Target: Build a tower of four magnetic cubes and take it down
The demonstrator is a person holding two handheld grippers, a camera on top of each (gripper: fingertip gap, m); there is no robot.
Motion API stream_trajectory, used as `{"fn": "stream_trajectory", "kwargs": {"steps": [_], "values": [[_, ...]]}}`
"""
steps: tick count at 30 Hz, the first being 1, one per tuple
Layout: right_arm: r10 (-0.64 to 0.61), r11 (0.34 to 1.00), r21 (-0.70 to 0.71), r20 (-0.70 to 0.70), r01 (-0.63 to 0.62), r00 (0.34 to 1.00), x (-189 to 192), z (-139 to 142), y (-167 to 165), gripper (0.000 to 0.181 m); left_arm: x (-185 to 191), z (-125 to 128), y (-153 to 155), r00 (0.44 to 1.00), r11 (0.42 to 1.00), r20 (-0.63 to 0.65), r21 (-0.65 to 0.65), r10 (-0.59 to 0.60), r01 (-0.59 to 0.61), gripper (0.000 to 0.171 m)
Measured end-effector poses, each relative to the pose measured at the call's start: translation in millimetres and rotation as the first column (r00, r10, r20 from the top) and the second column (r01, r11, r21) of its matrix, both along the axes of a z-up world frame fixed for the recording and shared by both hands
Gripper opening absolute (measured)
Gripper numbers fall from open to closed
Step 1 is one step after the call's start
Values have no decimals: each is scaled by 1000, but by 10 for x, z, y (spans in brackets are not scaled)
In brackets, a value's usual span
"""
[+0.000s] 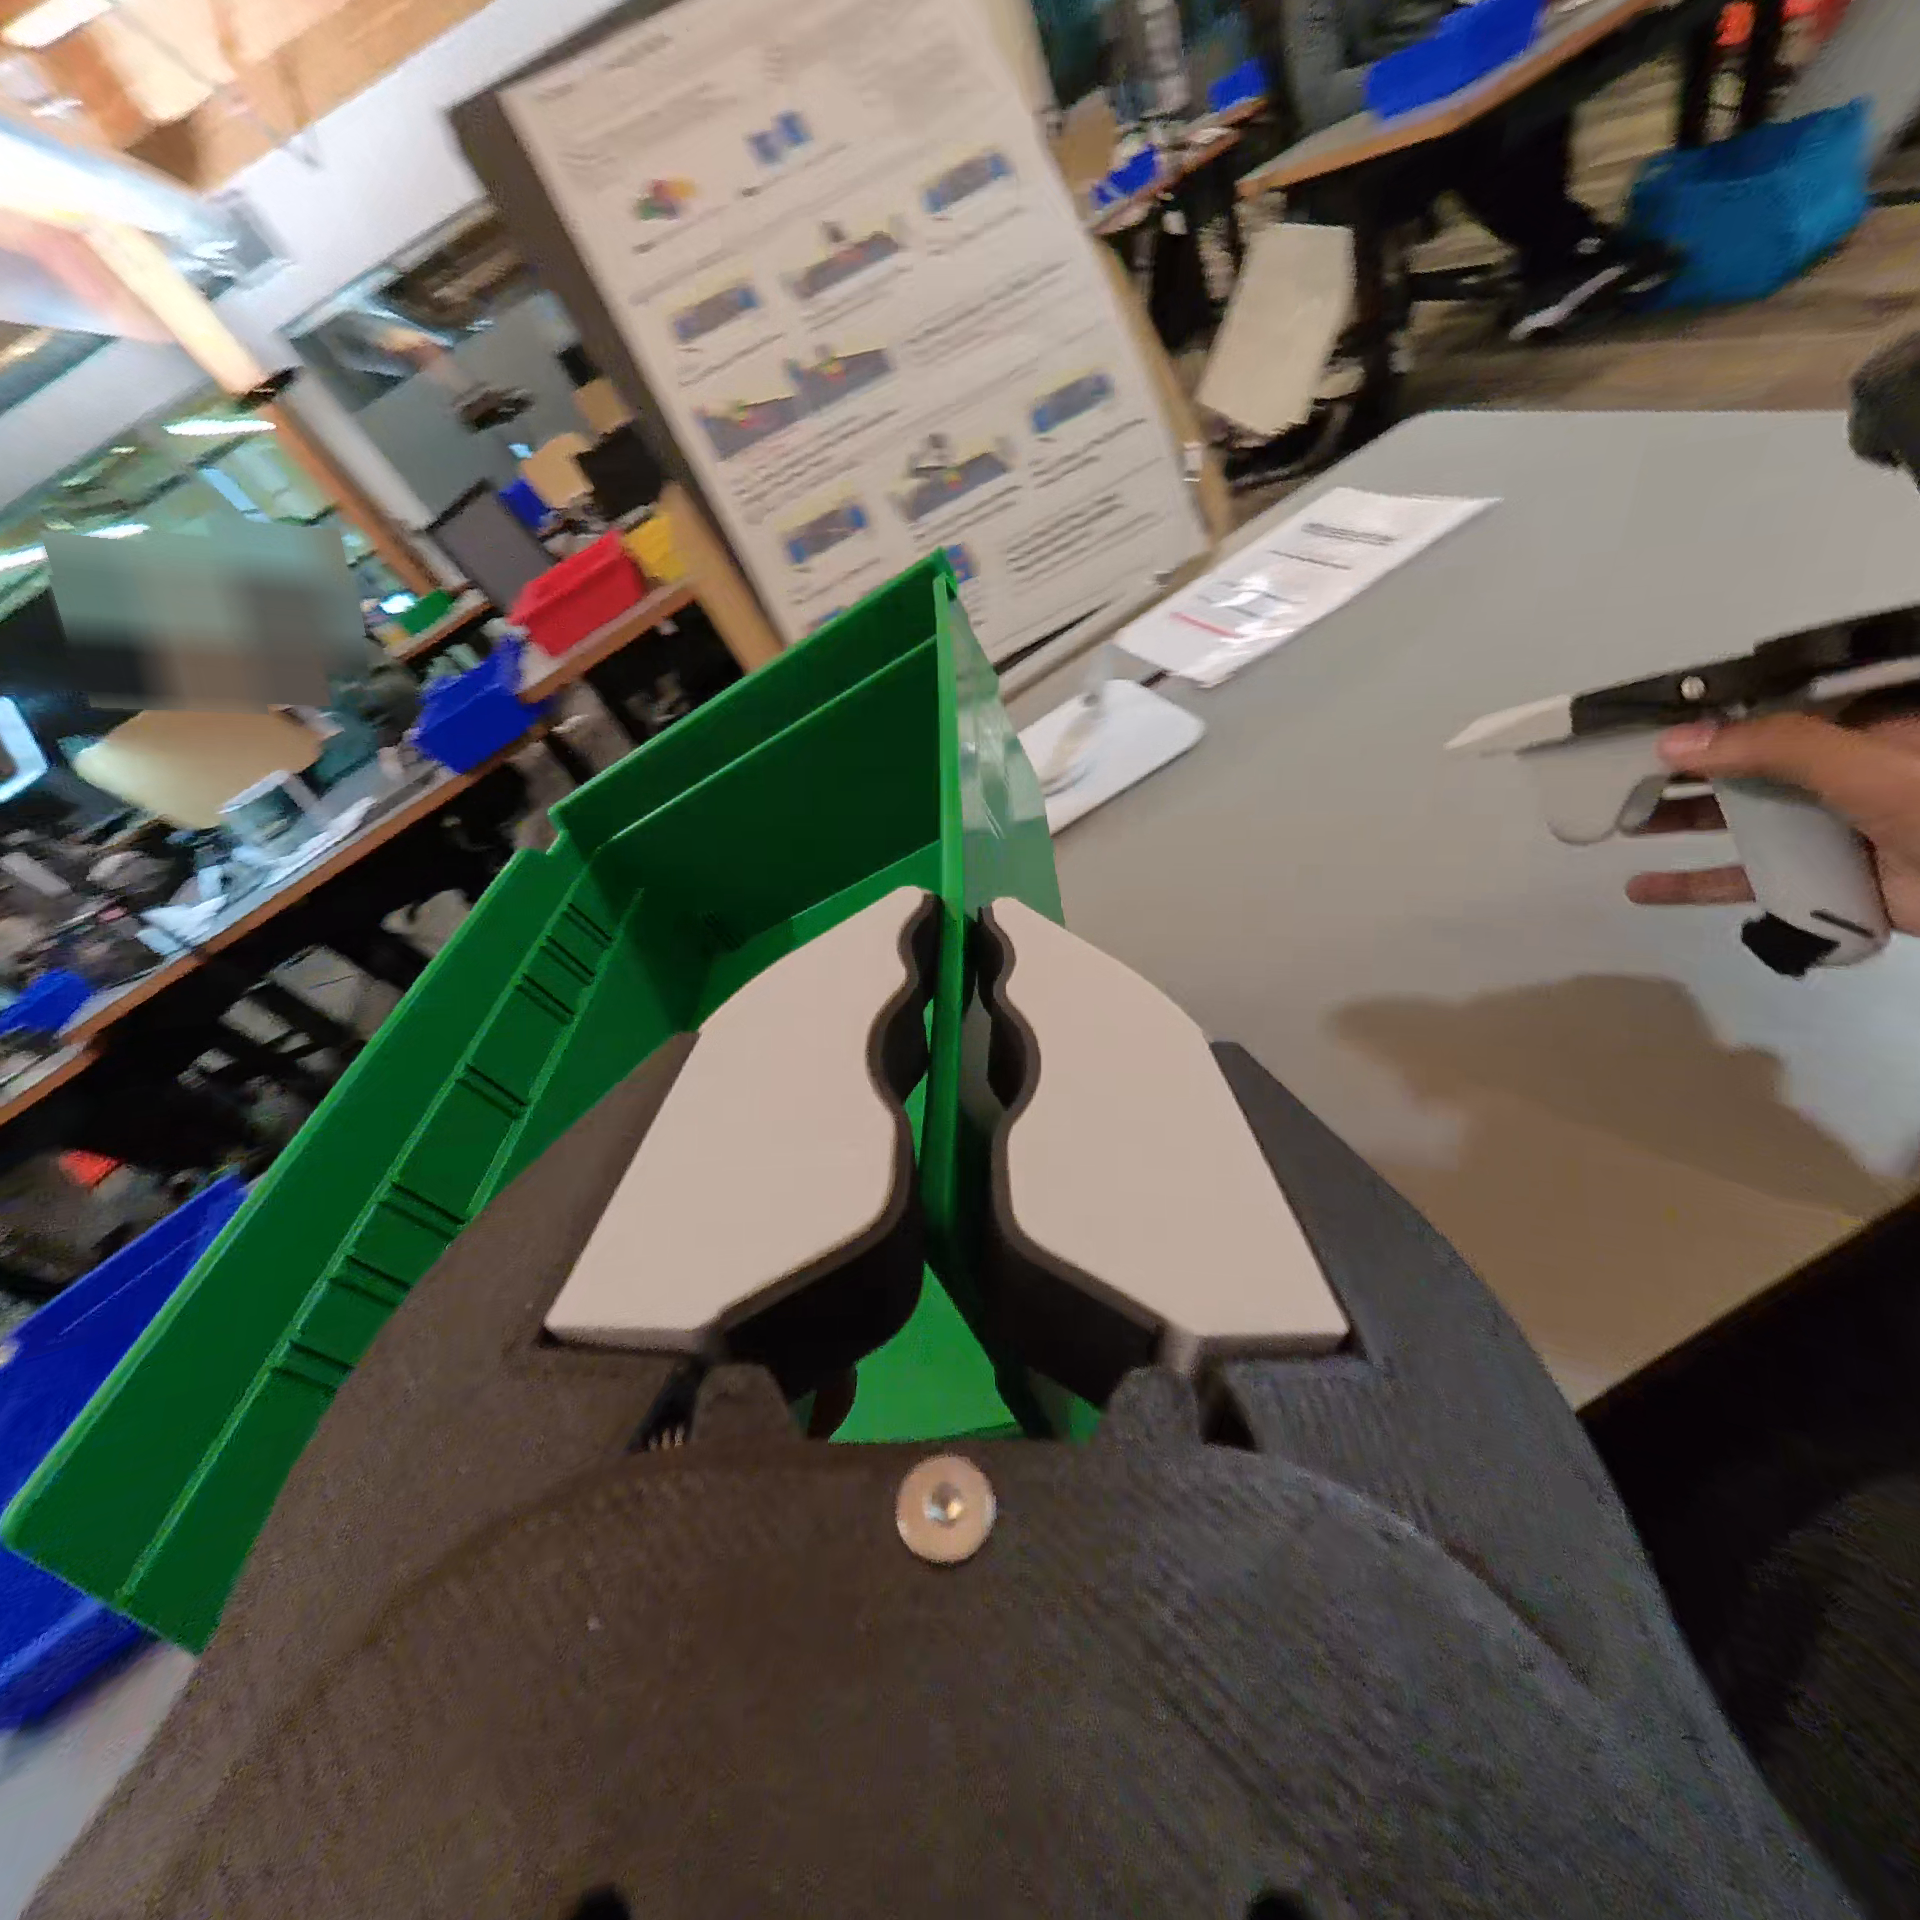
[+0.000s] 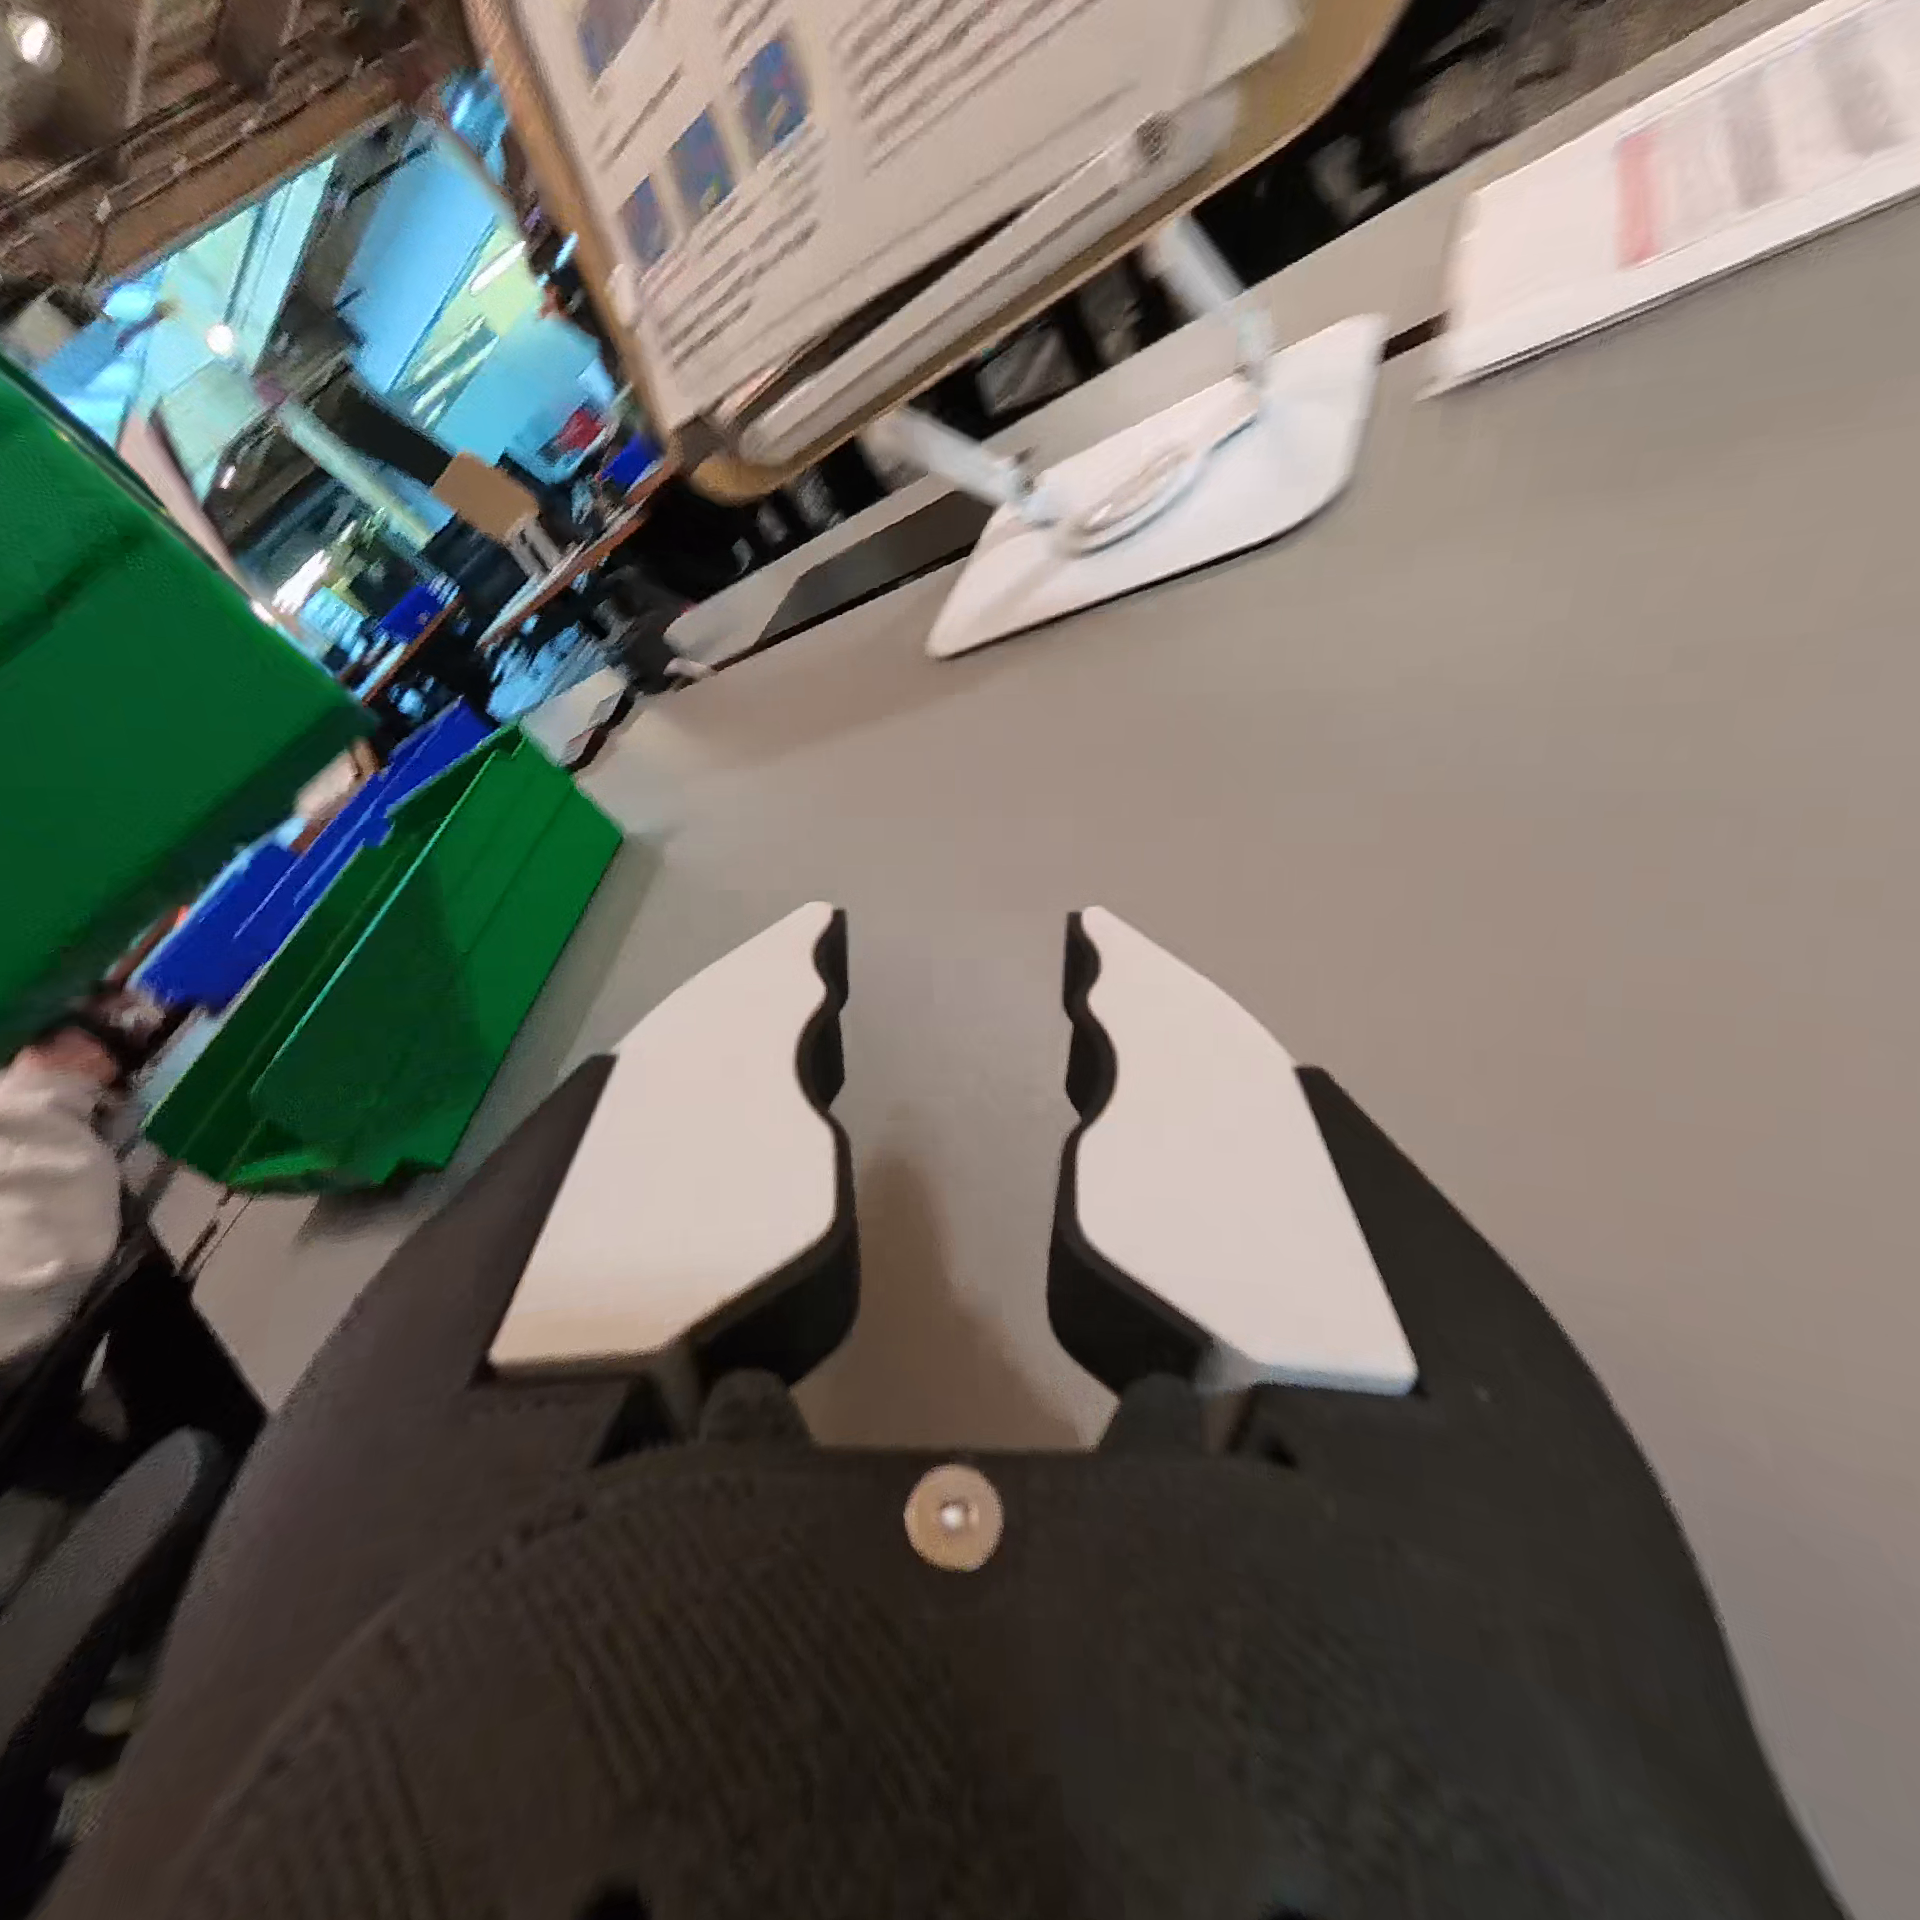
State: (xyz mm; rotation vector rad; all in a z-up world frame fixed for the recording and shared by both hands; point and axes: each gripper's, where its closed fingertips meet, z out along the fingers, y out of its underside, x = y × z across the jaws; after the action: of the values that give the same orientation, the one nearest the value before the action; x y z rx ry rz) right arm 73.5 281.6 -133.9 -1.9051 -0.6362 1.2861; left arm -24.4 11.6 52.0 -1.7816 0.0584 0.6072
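My left gripper (image 1: 956,925) is shut on the side wall of a green plastic bin (image 1: 769,790) and holds it lifted and tilted above the grey table (image 1: 1455,883). The same bin shows blurred at the far left of the right wrist view (image 2: 135,644). A second green bin (image 2: 416,997) rests on the table's left edge. My right gripper (image 2: 956,925) is open and empty above the bare table (image 2: 1351,779). It also shows at the right of the left wrist view (image 1: 1475,736), held by a hand.
A white flat stand base (image 2: 1164,499) and a printed sheet (image 1: 1299,571) lie at the table's far side. A poster board (image 1: 883,312) stands behind. Blue bins (image 2: 281,883) sit past the second green bin. The table's near right edge drops to a dark floor. Across from one pair of fingers to the other is roughly 35 centimetres.
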Motion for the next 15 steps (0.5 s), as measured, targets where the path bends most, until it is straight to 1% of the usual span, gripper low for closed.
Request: {"fn": "stream_trajectory", "kwargs": {"steps": [3,5,6,9,12,14,15], "values": [[-142,990,9,-80,143,987,507,159,334,40,244,-227,490,995,993,25,-63,-100,101,6],[-247,969,17,-68,248,967,810,102,583,38,349,-438,830,987,982,50,-104,-151,155,6],[-281,960,-10,-79,281,957,919,83,673,38,393,-555,992,984,977,60,-125,-166,173,6],[-318,947,-86,-130,309,939,1086,64,794,38,542,-956,1432,975,954,81,-205,-206,218,6],[-338,940,-102,-122,327,933,1125,19,801,40,683,-1348,1806,967,937,80,-239,-241,253,6],[-358,933,-71,-101,353,928,1138,7,801,43,719,-1512,1990,971,942,-24,-250,-238,225,7],[-357,934,-57,-94,352,930,1134,10,788,43,747,-1578,2067,970,943,-40,-250,-239,221,7]]}}
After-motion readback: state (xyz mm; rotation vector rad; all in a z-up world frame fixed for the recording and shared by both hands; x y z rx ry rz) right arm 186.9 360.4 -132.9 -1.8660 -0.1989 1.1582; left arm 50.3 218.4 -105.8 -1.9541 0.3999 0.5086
